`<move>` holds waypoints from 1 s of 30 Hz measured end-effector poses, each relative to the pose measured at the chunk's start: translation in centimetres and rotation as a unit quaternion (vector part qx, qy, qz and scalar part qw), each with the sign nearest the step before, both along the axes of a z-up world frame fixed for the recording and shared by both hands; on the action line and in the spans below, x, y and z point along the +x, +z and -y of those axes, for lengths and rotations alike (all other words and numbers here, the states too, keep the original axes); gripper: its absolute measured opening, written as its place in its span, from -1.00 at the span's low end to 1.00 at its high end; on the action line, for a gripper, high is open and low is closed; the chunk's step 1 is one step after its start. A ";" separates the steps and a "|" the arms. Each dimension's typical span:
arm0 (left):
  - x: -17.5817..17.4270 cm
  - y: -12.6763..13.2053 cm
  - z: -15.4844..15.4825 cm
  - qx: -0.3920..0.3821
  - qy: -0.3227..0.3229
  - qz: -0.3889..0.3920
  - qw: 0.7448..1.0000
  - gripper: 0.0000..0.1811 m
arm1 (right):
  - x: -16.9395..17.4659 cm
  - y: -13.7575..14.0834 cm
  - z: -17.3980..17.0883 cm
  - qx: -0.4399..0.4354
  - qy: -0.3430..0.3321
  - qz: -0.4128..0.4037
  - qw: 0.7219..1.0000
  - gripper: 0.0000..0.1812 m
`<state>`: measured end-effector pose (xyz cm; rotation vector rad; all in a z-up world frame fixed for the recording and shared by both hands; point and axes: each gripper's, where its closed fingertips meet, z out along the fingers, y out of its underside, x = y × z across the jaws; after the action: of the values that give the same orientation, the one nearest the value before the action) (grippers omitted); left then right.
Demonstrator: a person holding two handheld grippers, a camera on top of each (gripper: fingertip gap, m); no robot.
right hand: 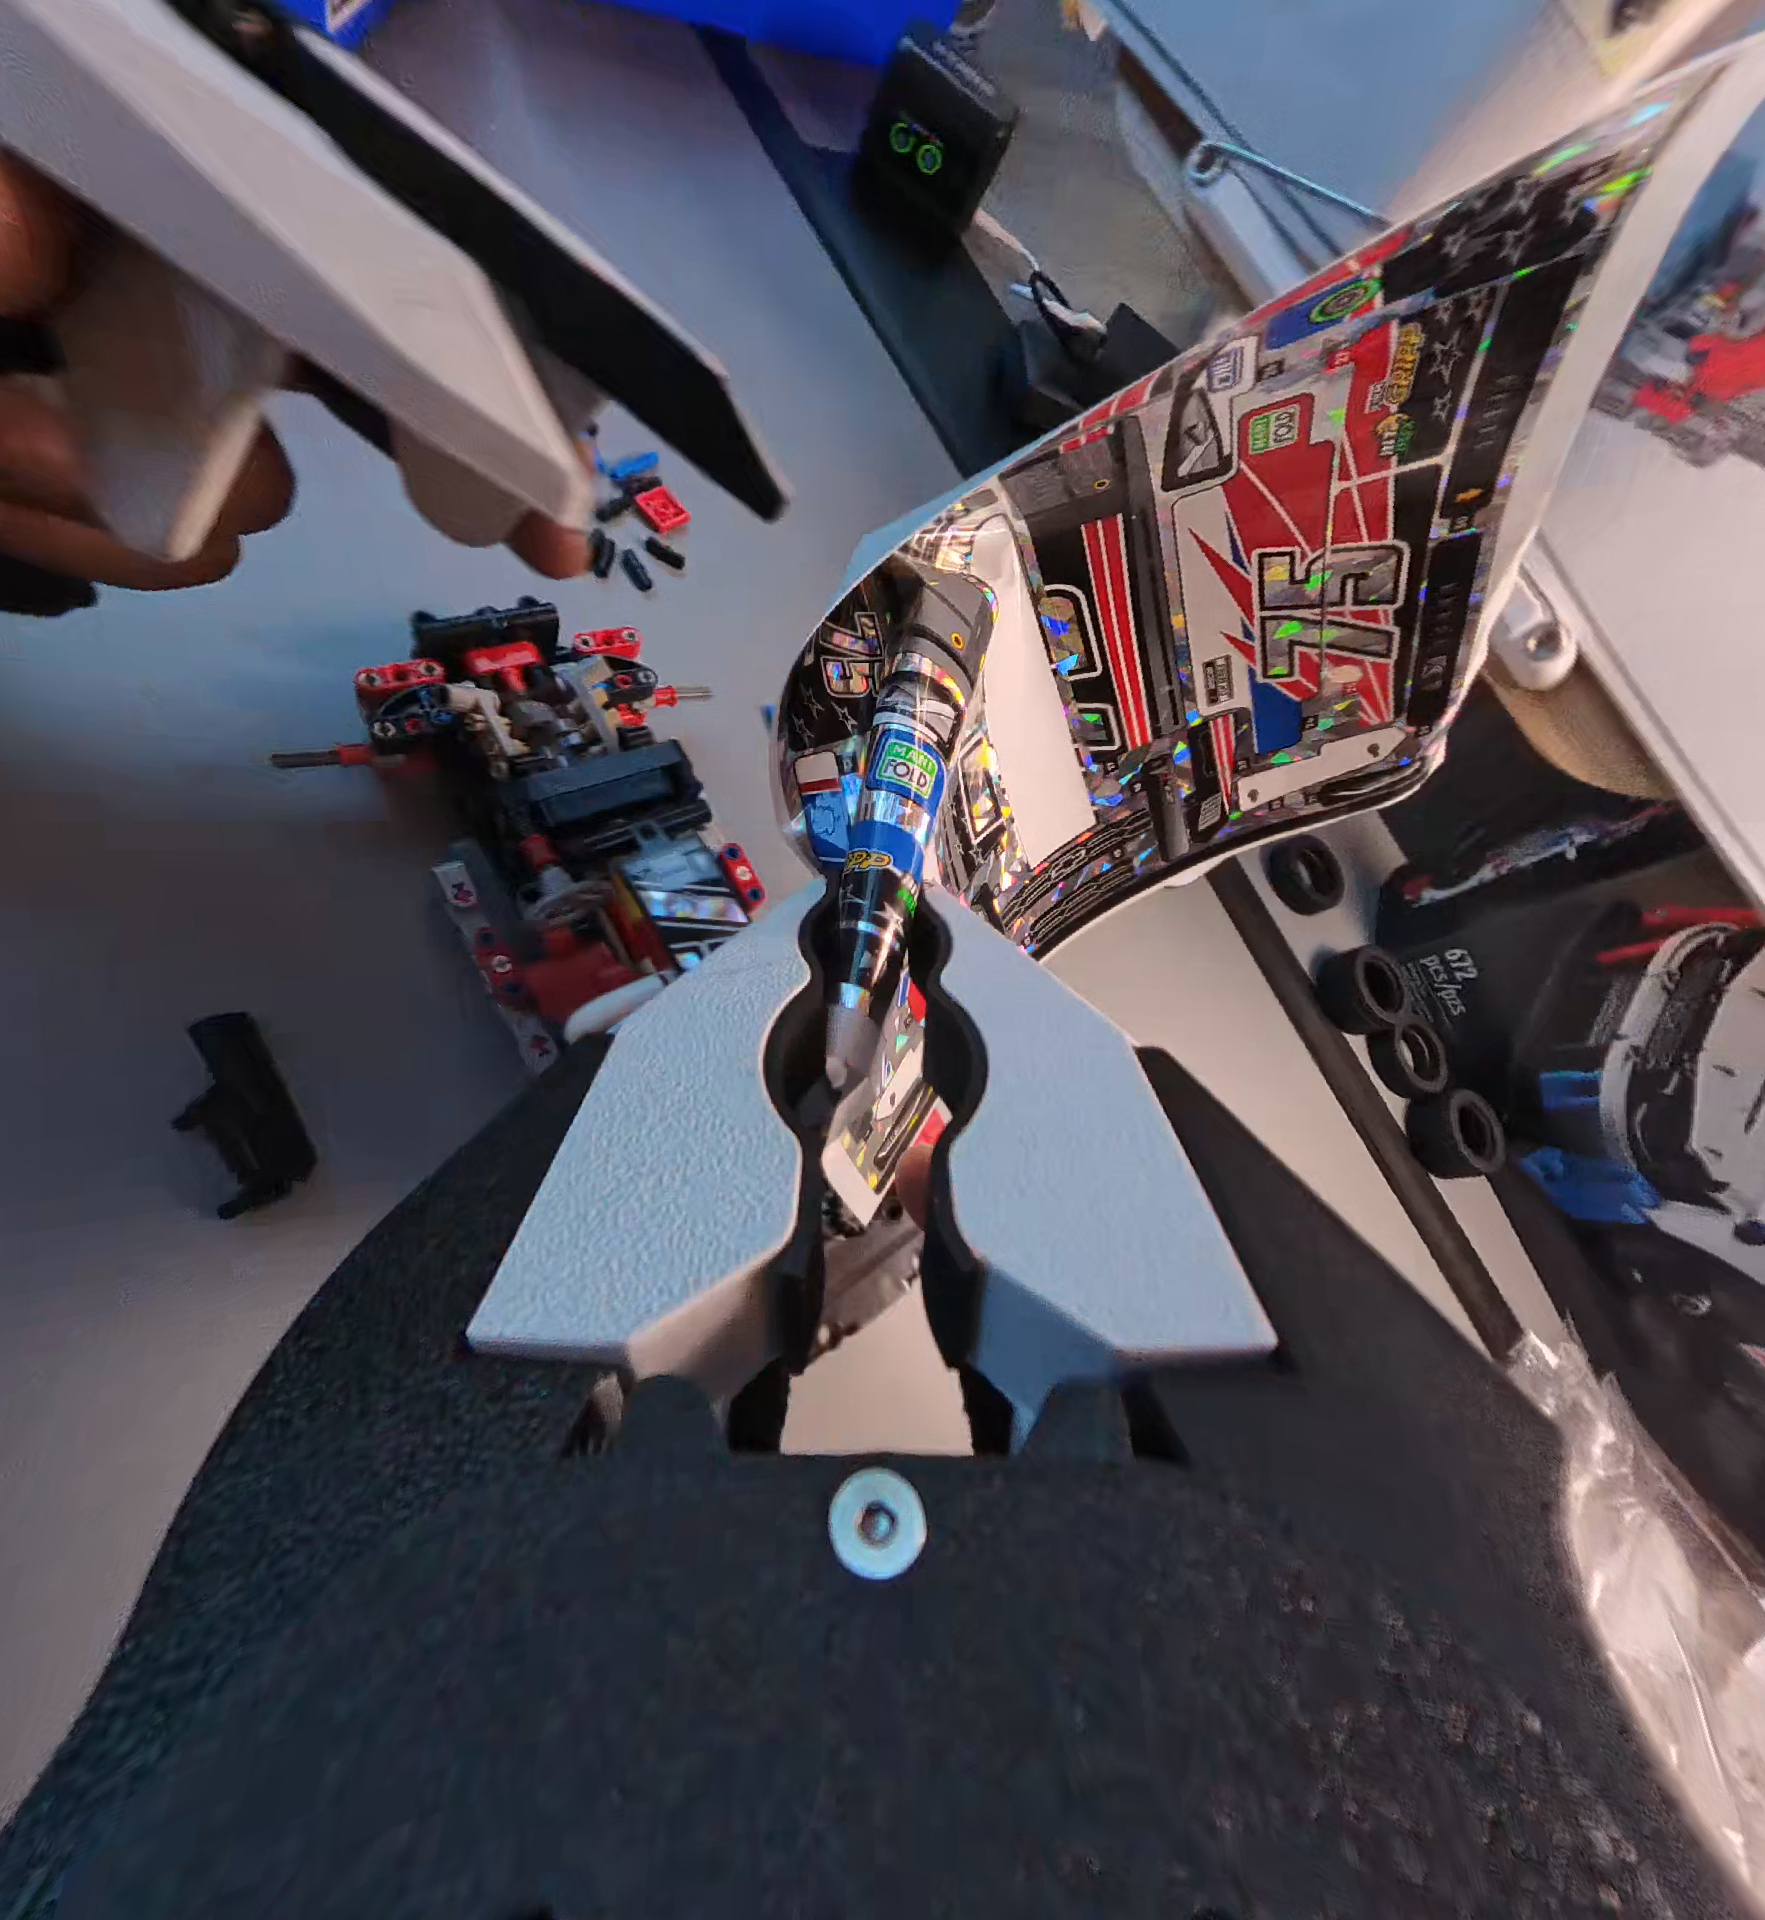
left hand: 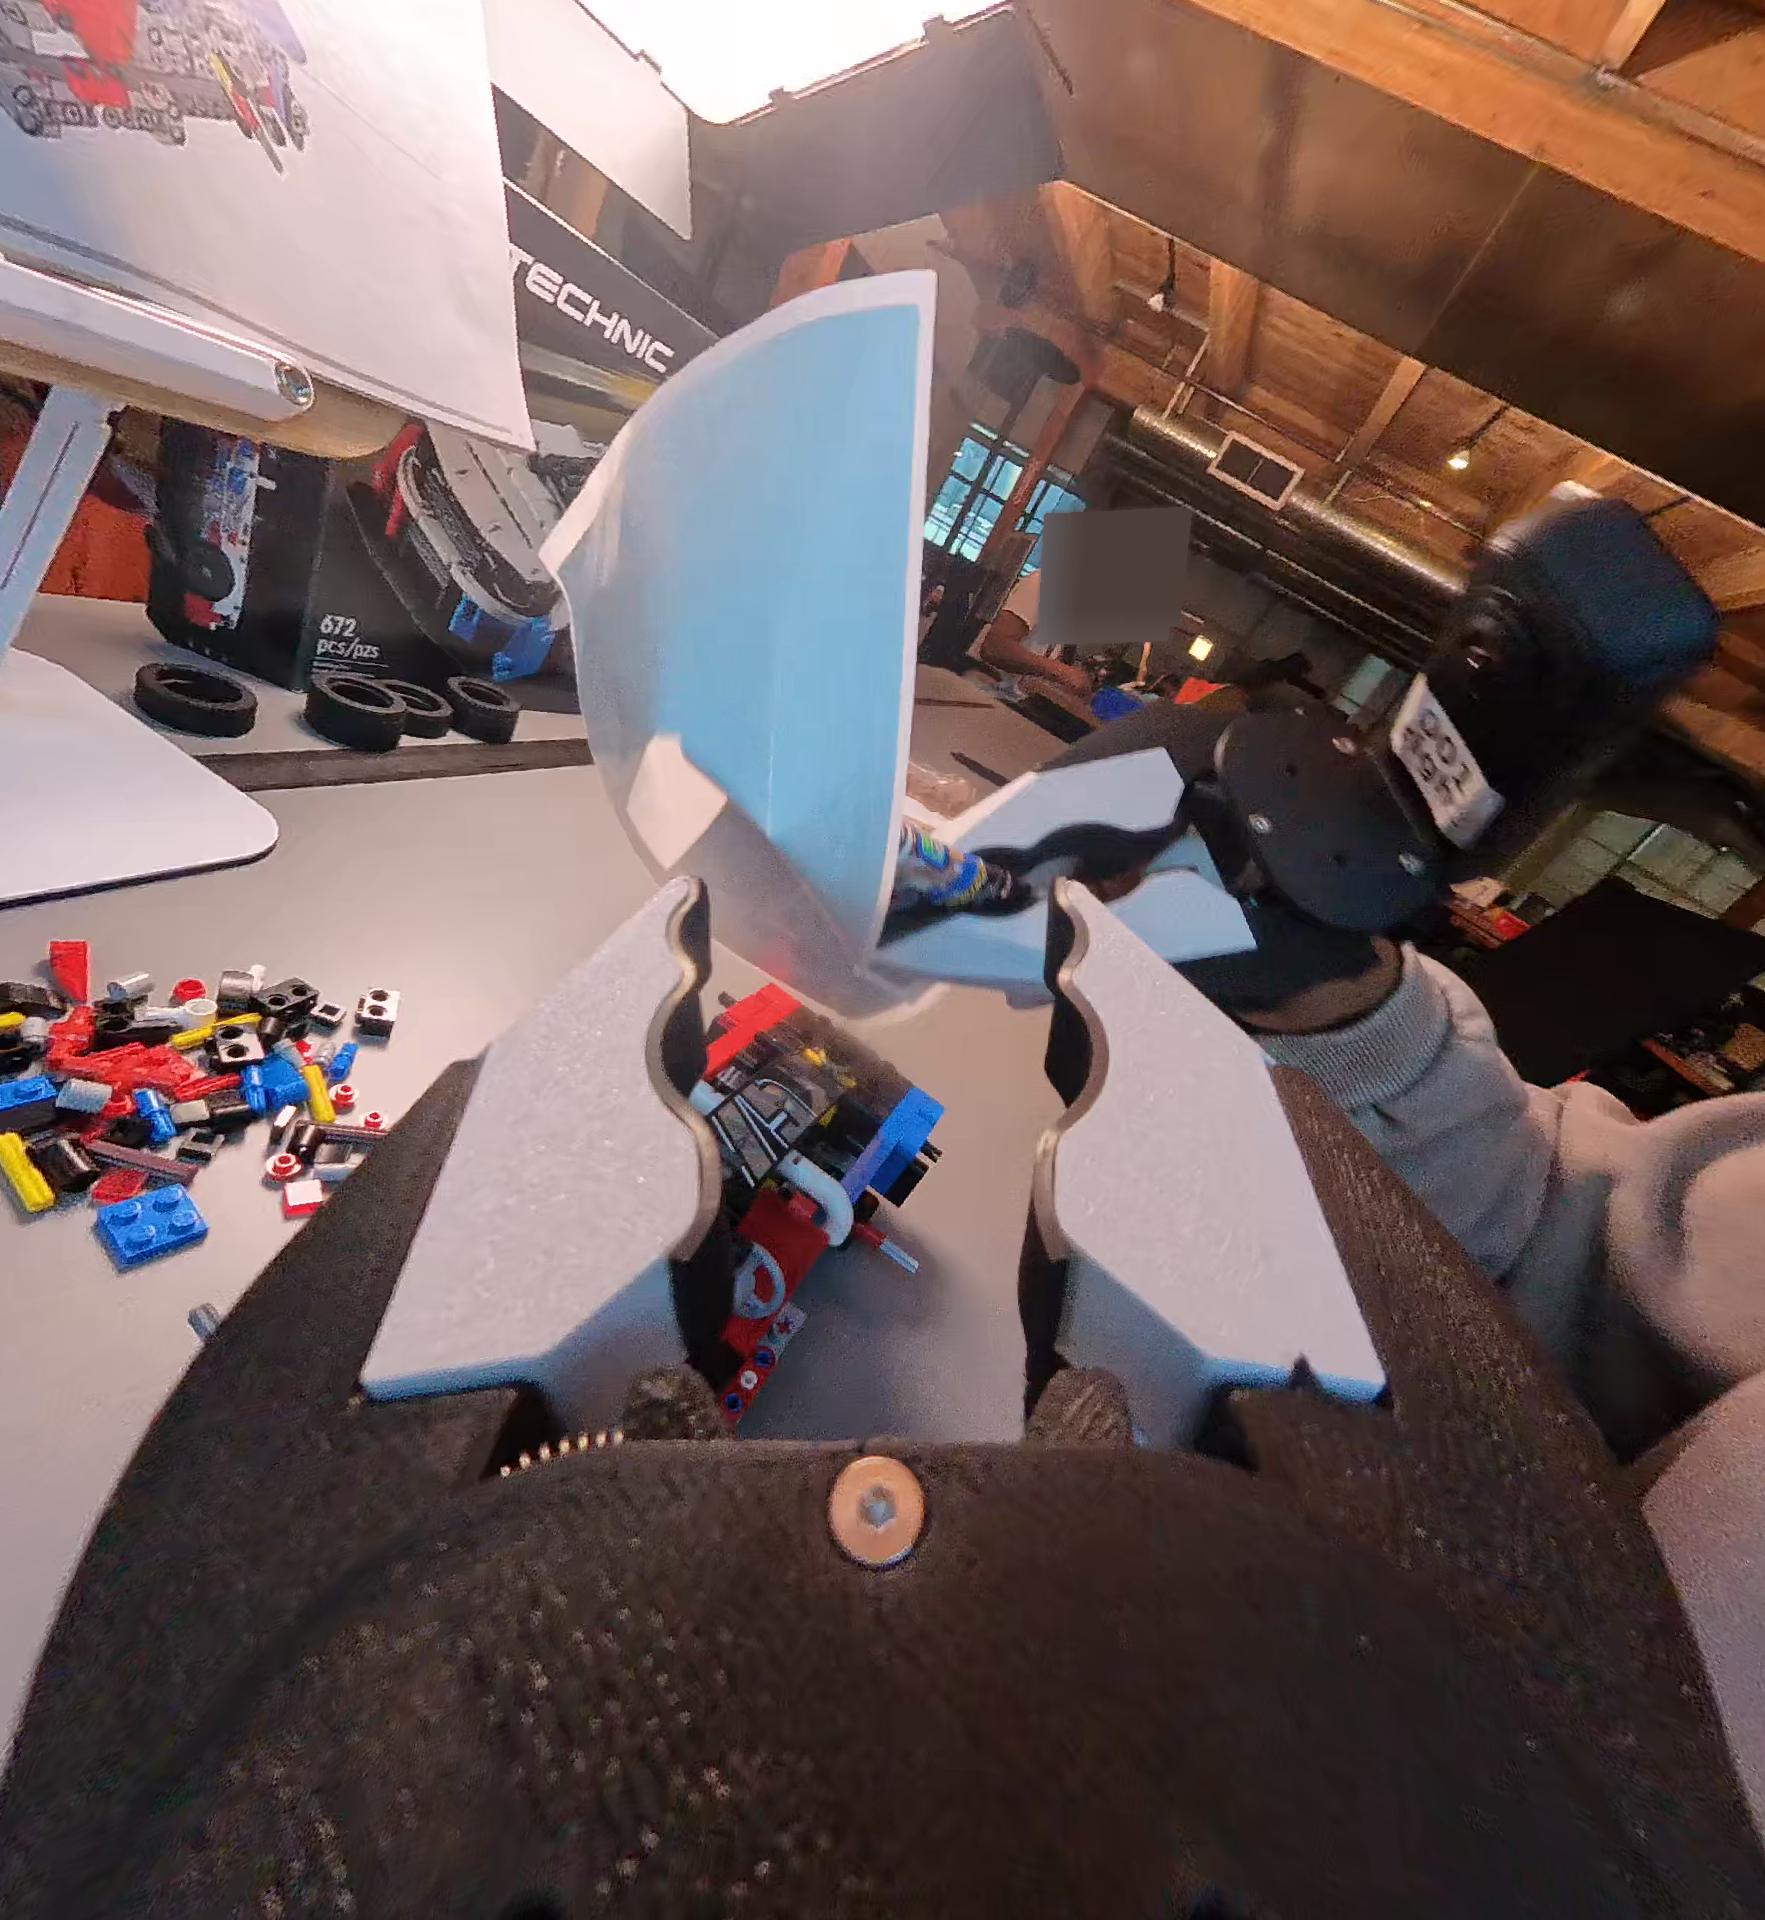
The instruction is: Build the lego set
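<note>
**Sticker sheet held clear above the chassis**

Nearest to us, the right gripper (right hand: 873, 956) is clenched on the lower edge of the sticker sheet (right hand: 1262, 582). We judge the pinch is taken at the edge so that the printed face stays exposed; the sheet curls up and away from the jaws, and one narrow sticker strip (right hand: 904, 769) stands partly raised from the backing just beyond the tips. In the left wrist view we see the same sheet from its pale blue reverse (left hand: 764, 623).

The left gripper (left hand: 873, 925) is released, its jaws spread wide and holding nothing. It hovers over the partly built chassis (left hand: 805, 1143), which lies on the grey table (left hand: 442, 883). We judge that the sheet is kept aloft so the model below remains reachable.

Obstructions: the curled sheet hangs between the left gripper and the space beyond it and hides part of the table.

To the left lies a loose pile of parts (left hand: 130, 1081). Farther off, four black tyres (left hand: 327, 707) rest before the product box (left hand: 338, 561). The instruction booklet (left hand: 234, 187) sits on a white stand (left hand: 47, 769). A separate black piece (right hand: 244, 1112) lies apart from the chassis.
</note>
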<state>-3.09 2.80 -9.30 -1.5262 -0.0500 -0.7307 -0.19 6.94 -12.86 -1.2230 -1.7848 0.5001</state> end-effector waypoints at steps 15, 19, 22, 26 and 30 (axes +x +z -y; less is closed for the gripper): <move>-3.3 -2.6 -0.3 -0.011 0.050 0.073 0.996 -0.97 | -1.1 -1.7 3.6 0.098 0.003 -0.032 0.995 -0.45; -5.2 -1.7 0.9 0.034 0.029 0.121 0.992 -1.00 | 0.1 0.7 3.3 -0.111 0.010 -0.113 0.987 -0.27; -6.3 -0.5 1.7 0.072 0.027 0.148 0.986 -1.00 | 1.1 2.1 1.2 -0.239 0.000 -0.178 0.955 -0.27; -6.0 0.8 2.4 0.107 0.006 0.176 0.979 -1.00 | 1.6 2.6 0.2 -0.383 0.020 -0.219 0.897 -0.24; -4.2 1.2 2.7 0.119 -0.028 0.197 0.973 -1.00 | 1.4 3.9 1.8 -0.489 0.074 -0.245 0.834 -0.36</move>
<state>-7.28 0.09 -8.07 -1.1424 -0.2104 -1.0388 1.16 5.13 -8.93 -1.4035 -1.1445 1.7980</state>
